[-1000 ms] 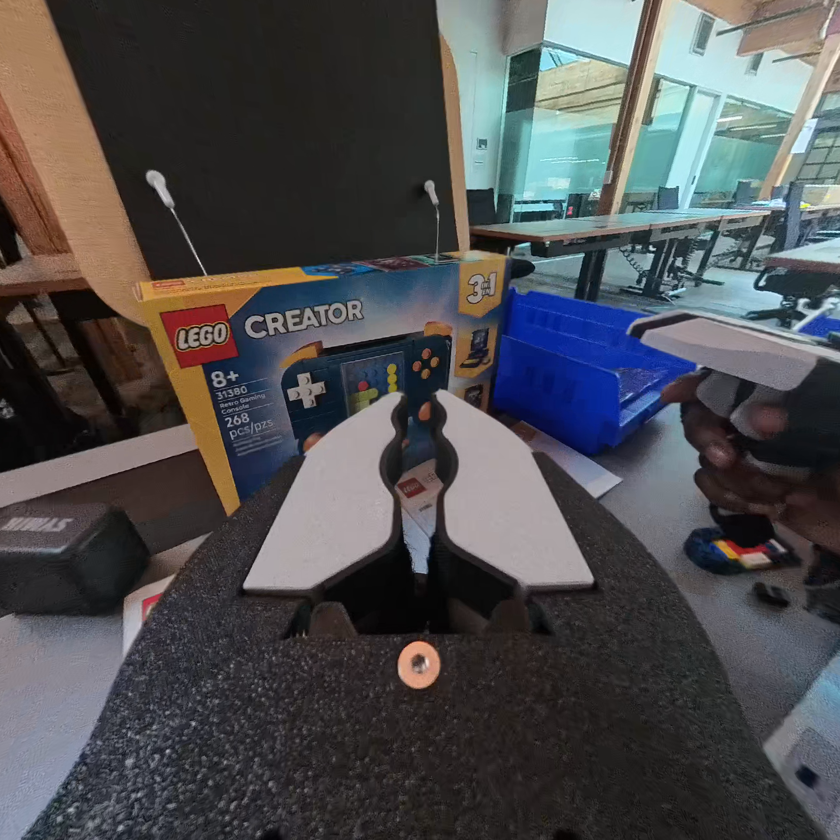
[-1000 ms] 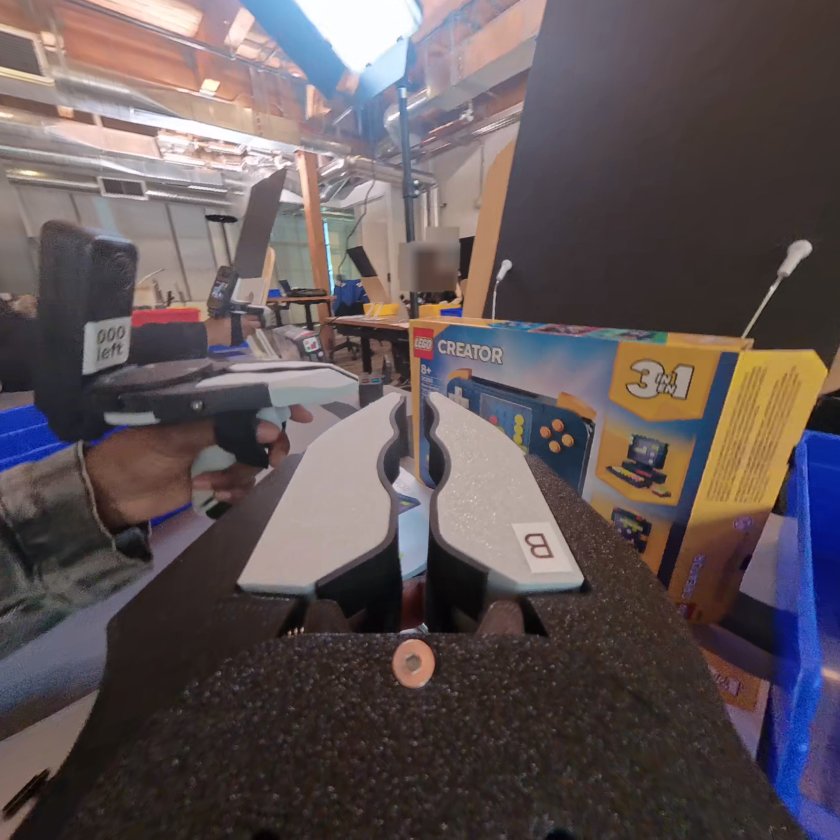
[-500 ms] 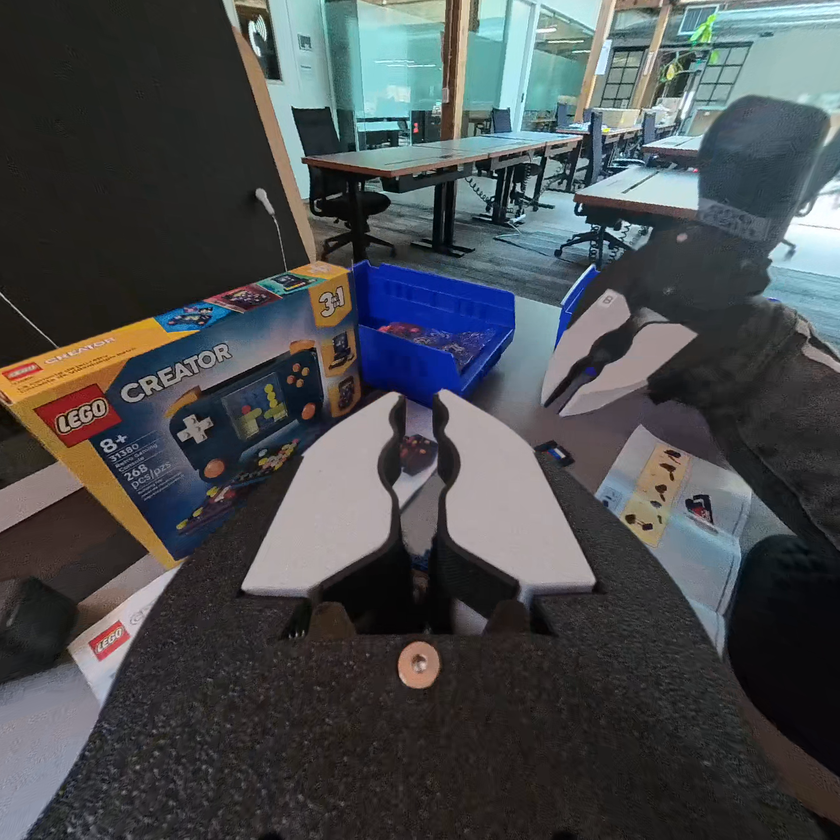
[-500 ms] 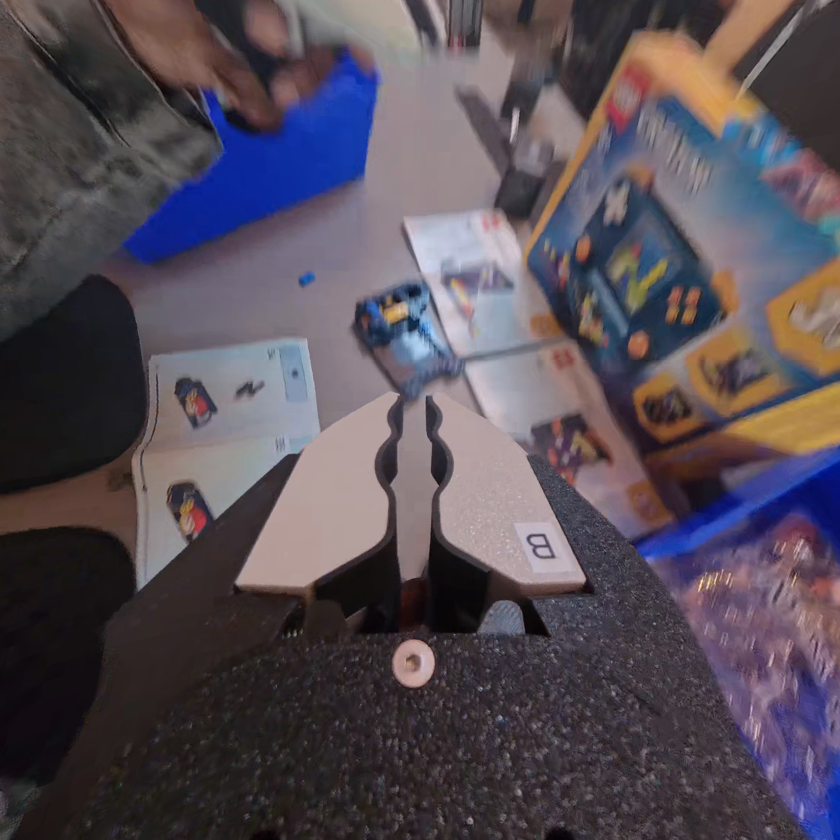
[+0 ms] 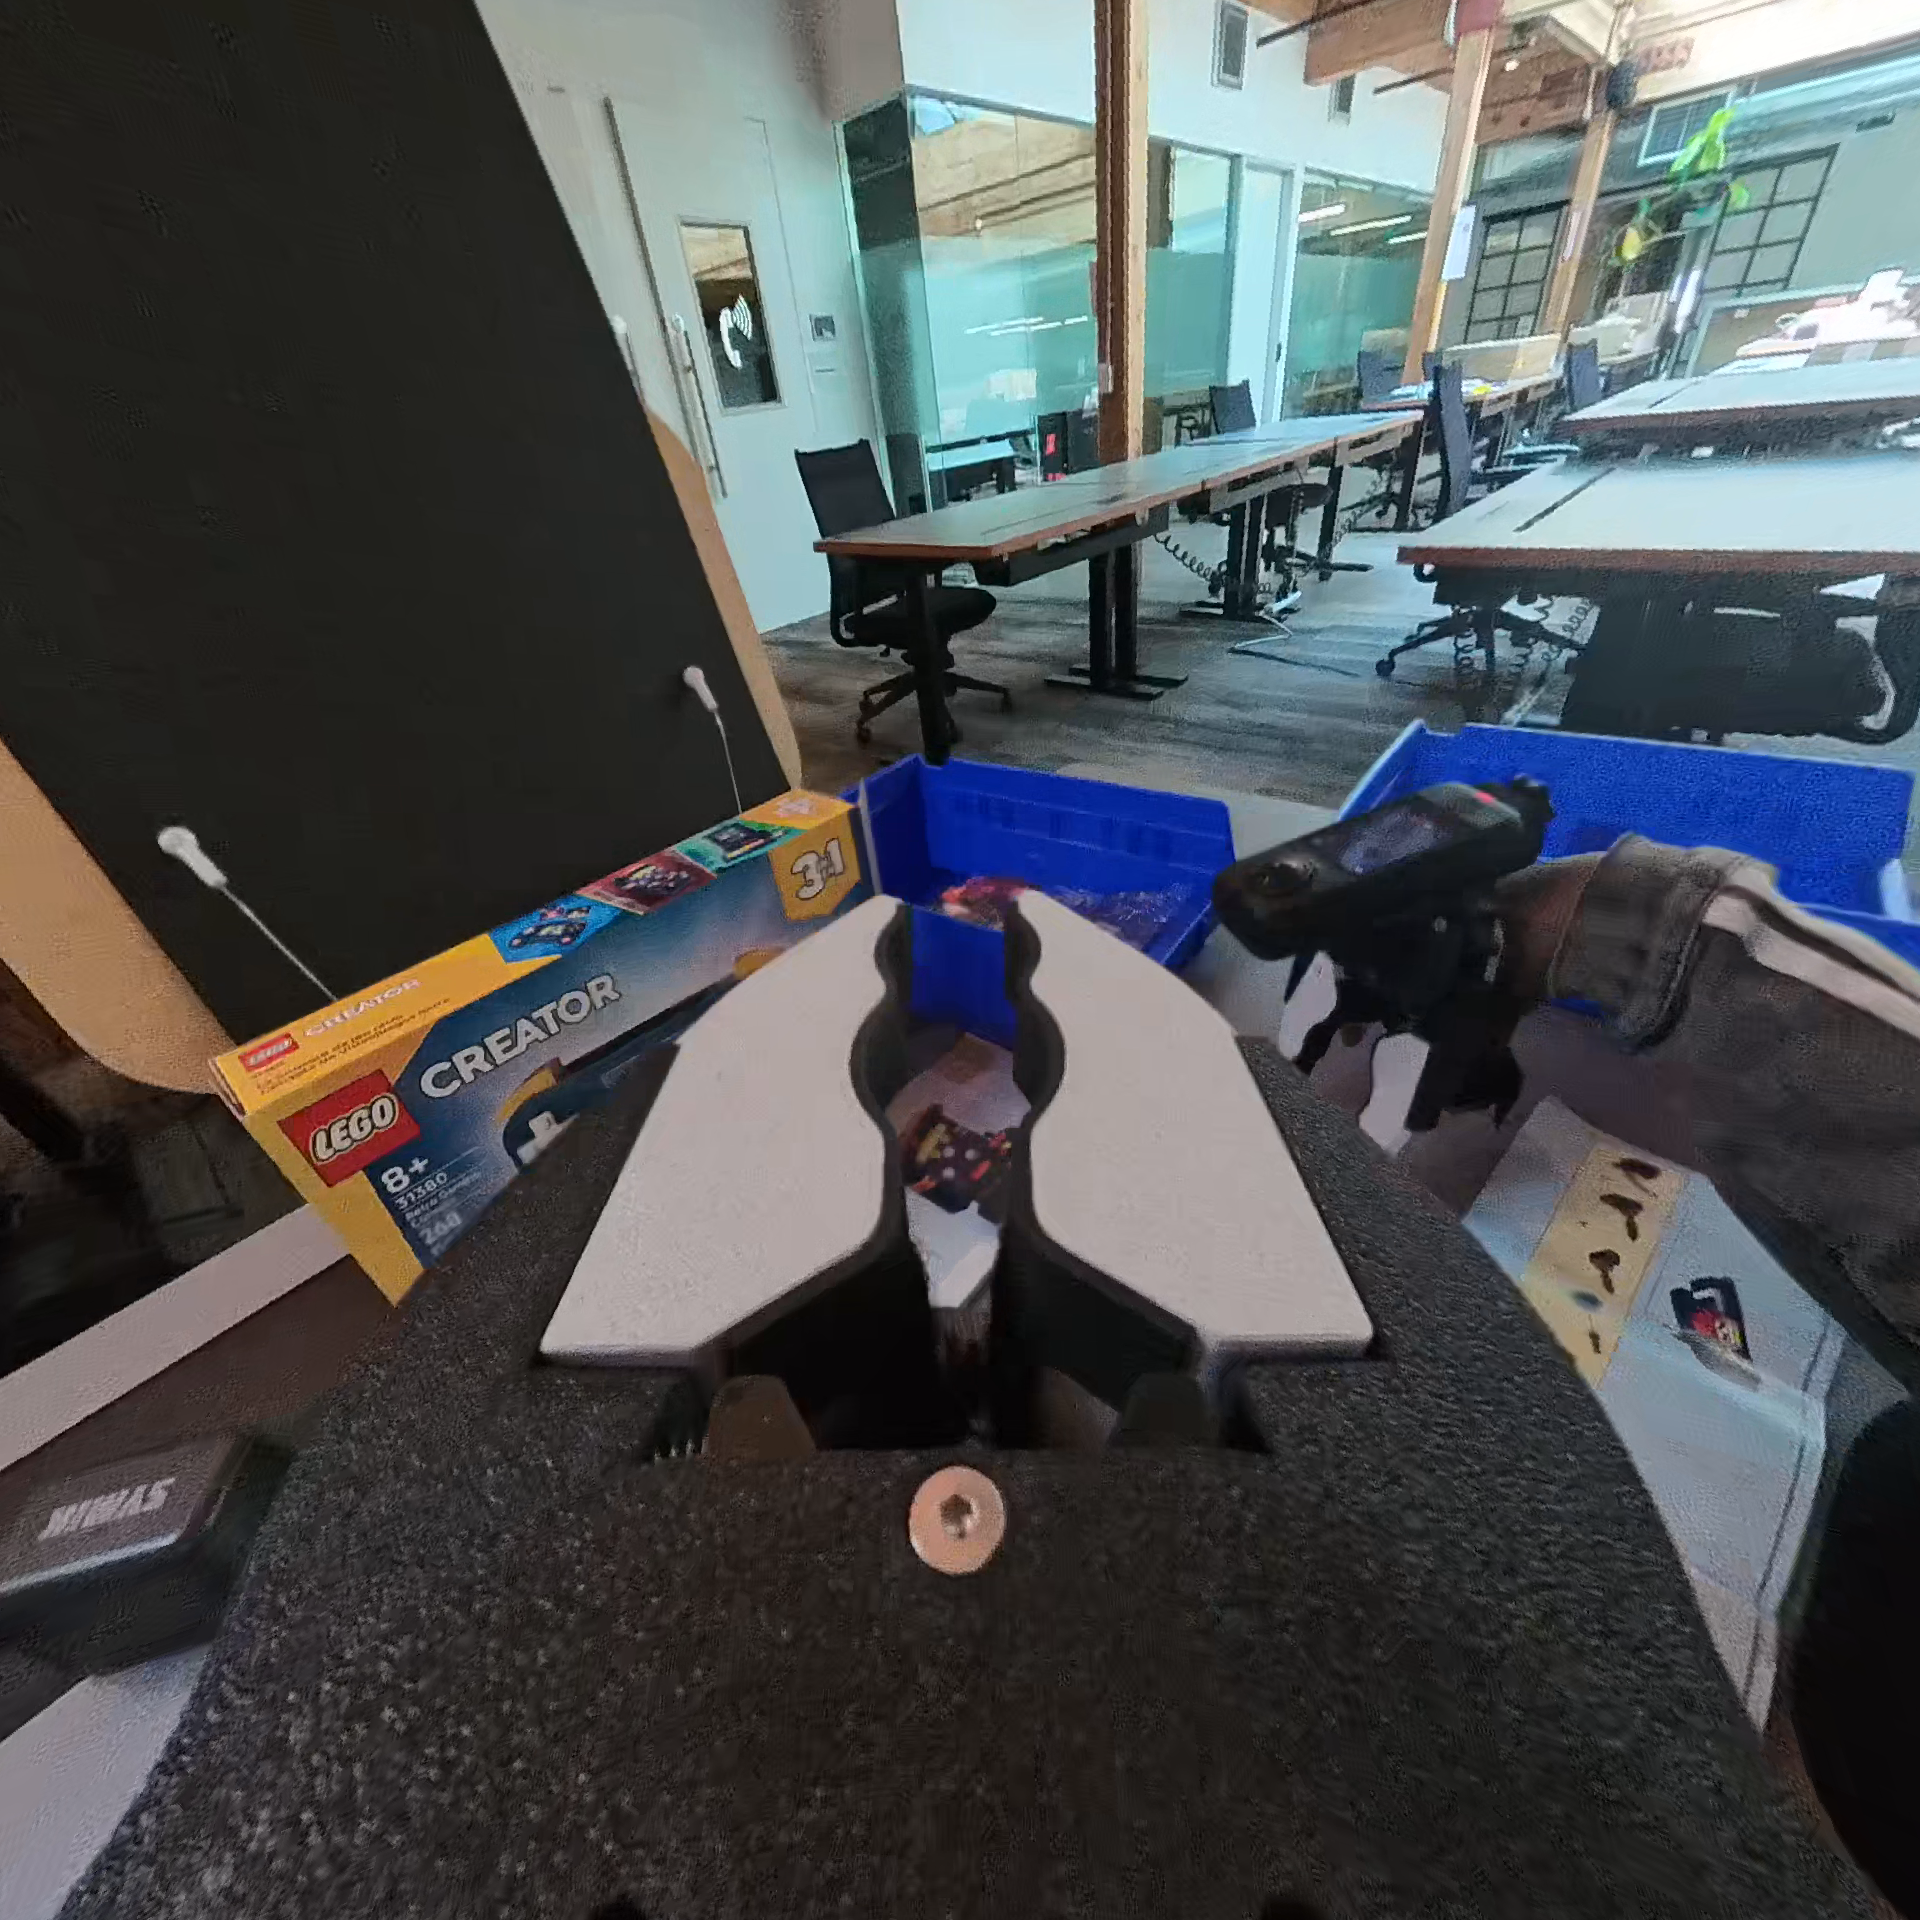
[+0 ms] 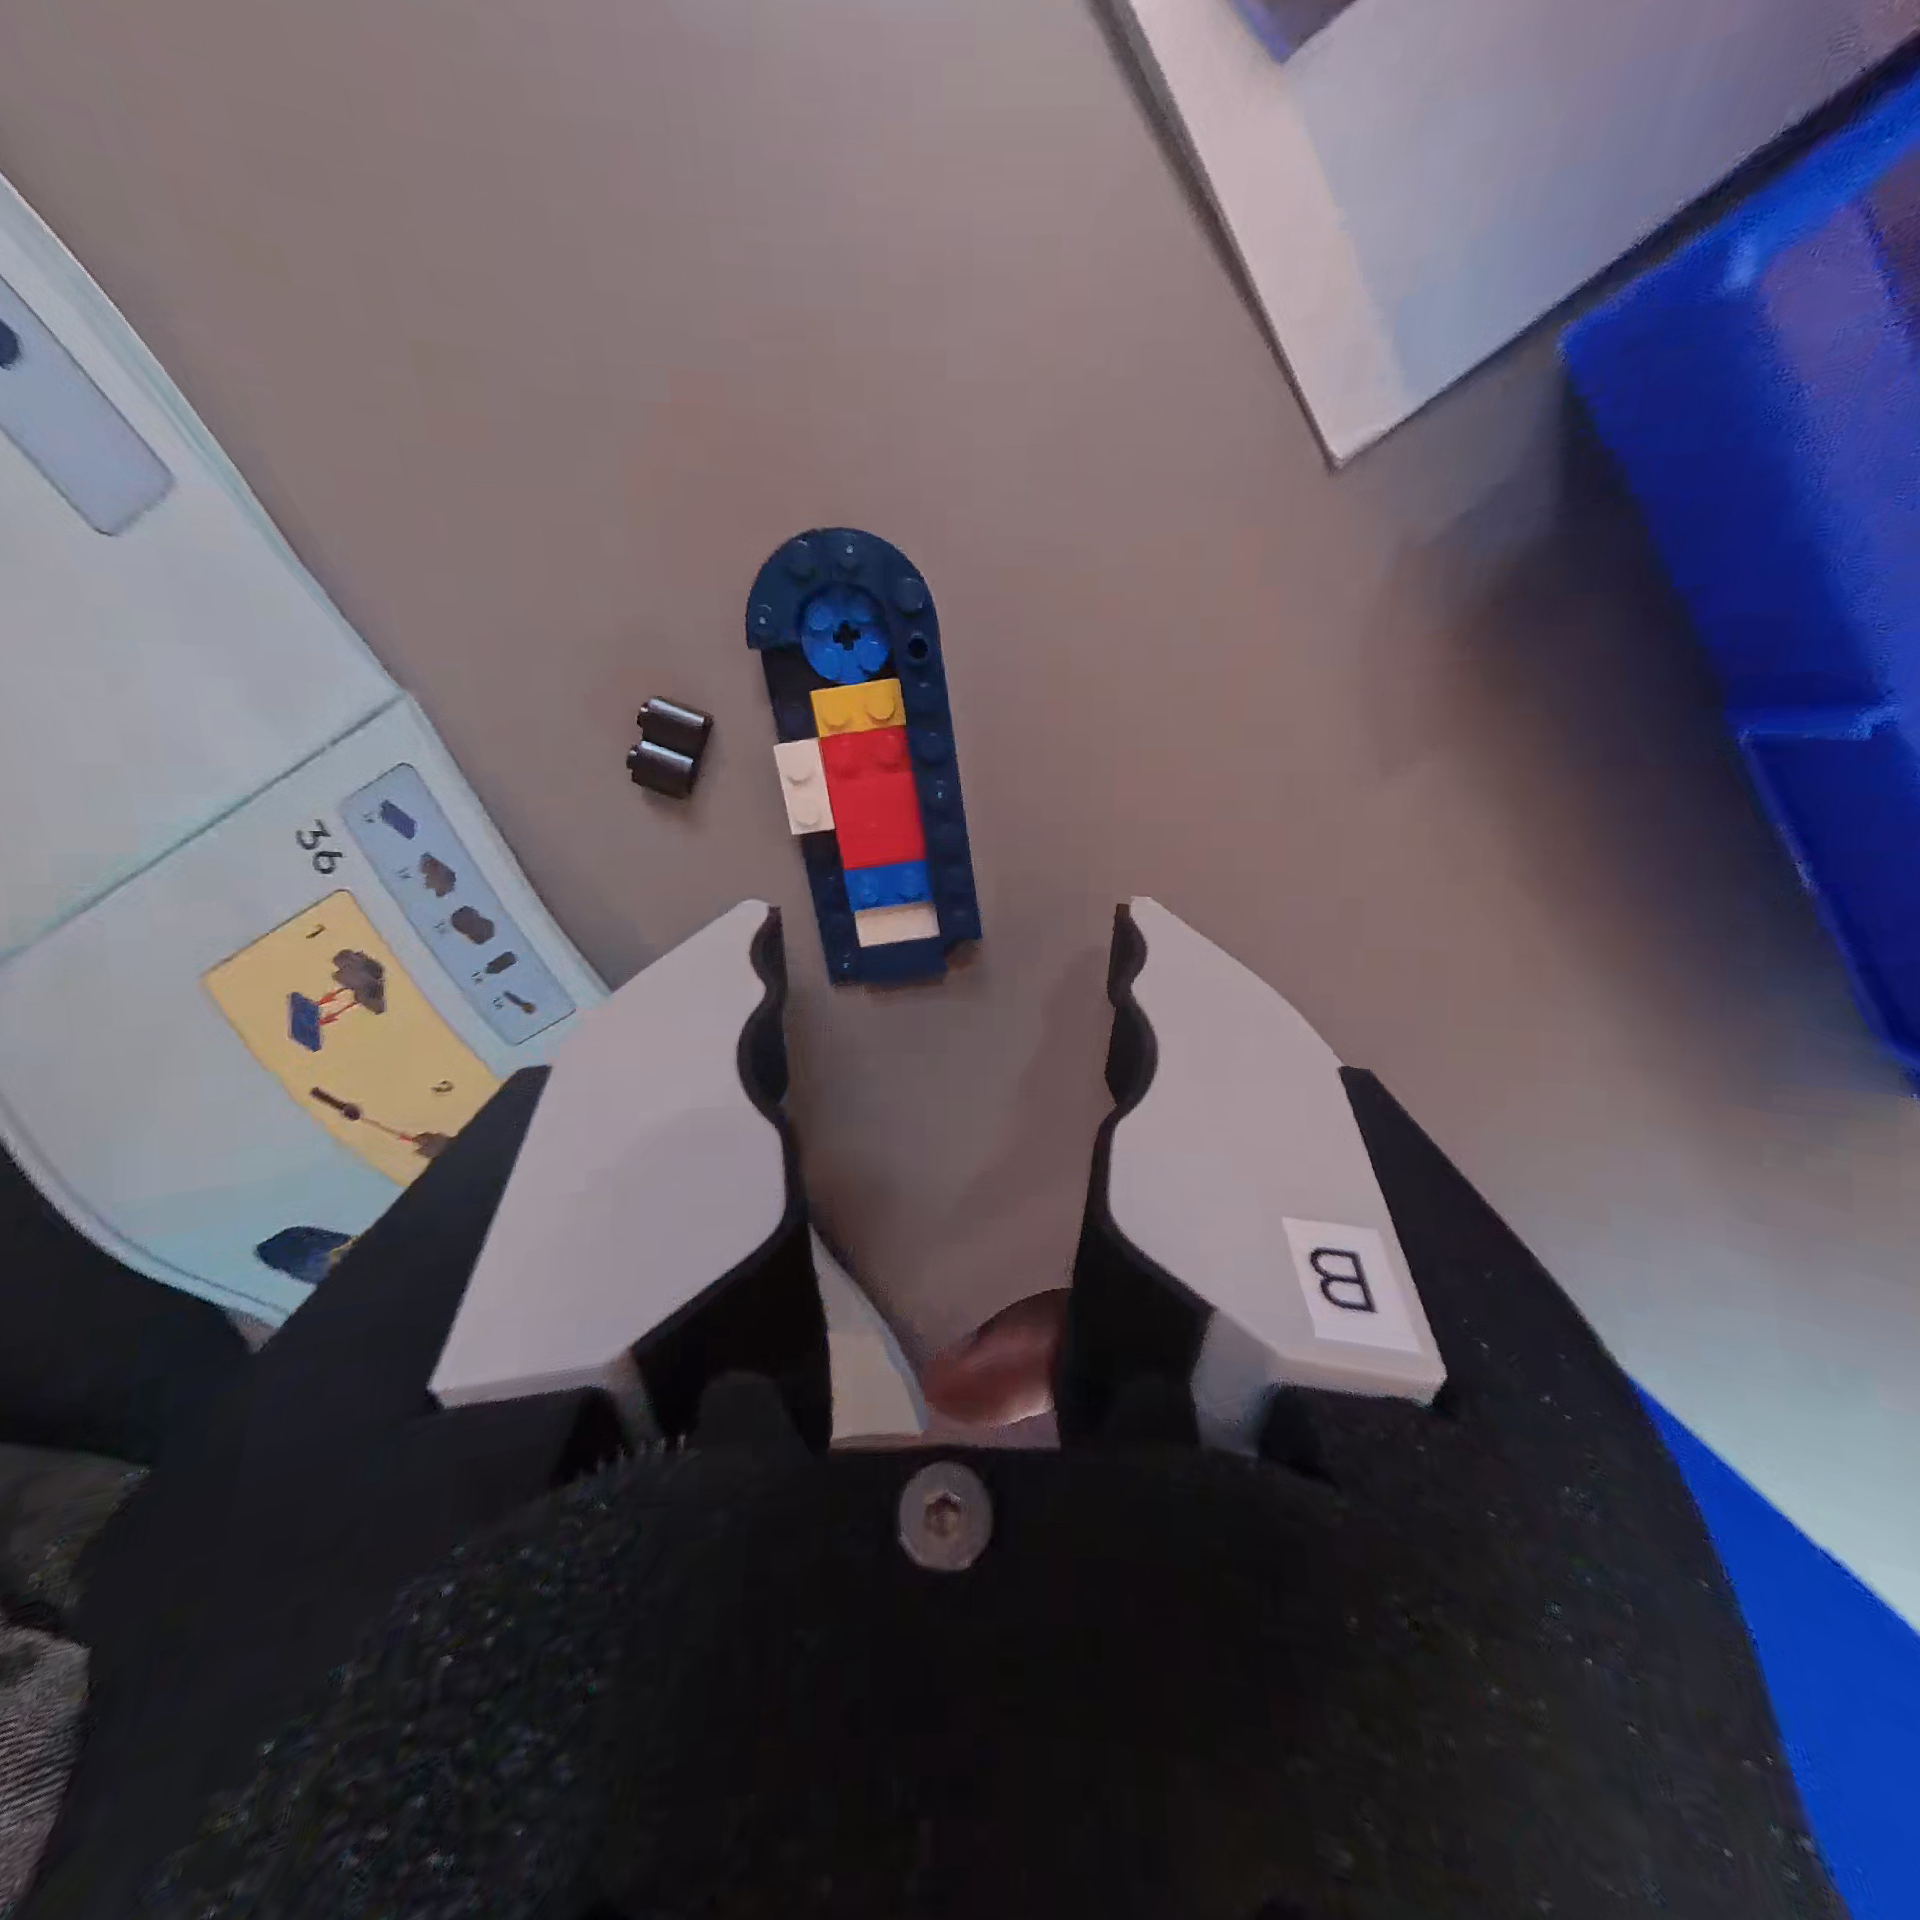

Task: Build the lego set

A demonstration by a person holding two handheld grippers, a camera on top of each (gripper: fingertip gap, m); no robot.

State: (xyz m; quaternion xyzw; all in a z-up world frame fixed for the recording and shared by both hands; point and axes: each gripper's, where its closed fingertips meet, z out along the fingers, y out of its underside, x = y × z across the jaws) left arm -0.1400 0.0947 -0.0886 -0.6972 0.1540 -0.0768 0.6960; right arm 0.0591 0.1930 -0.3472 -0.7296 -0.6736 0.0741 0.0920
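Down on the grey worktop [image 6: 1195, 644] lies a dark-blue brick plate [image 6: 862, 769] carrying yellow, red, blue and white bricks, with a small black brick [image 6: 668, 746] just beside it. Right tool [image 6: 943, 914] hangs above the plate's near end, fingers wide apart, gripping nothing. An instruction booklet [image 6: 260, 935] lies to its left. Left tool [image 5: 956, 914] stands slightly apart, bare, facing a blue bin [image 5: 1049, 831] beside a toy box [image 5: 499, 1039].
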